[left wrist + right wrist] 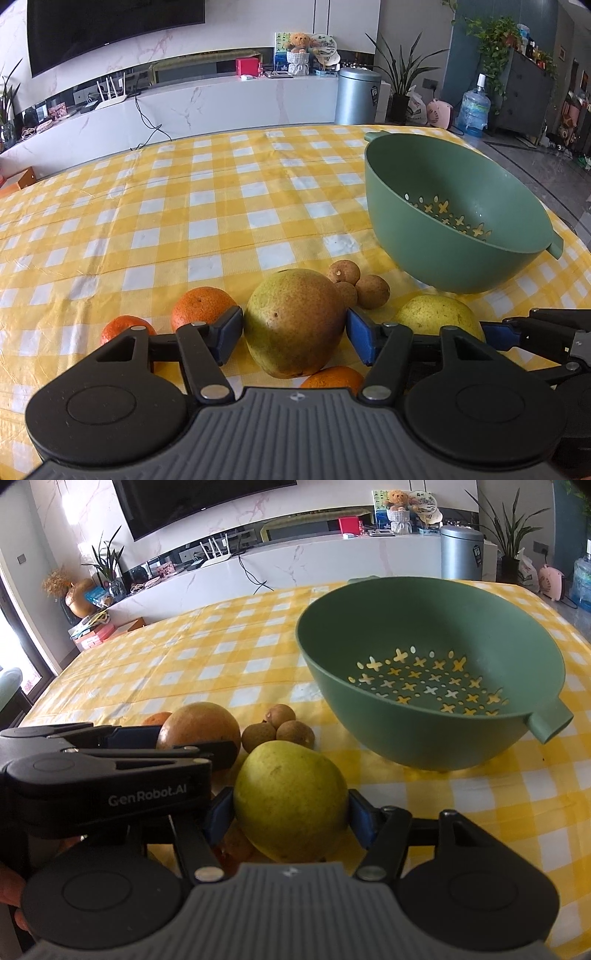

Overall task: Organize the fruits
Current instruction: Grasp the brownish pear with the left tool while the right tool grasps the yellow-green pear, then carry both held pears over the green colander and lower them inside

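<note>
Both hand-held gripper [294, 334] pairs around pears [293, 321]

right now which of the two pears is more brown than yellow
The pear between the left gripper fingers: russet-brown skin. The other pear, at the right gripper, is plain yellow-green.

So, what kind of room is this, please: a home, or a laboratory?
Most likely a home living room. A big wall television hangs above a long marble-look cabinet with a teddy bear on it, and the table wears a yellow checked tablecloth.
</note>
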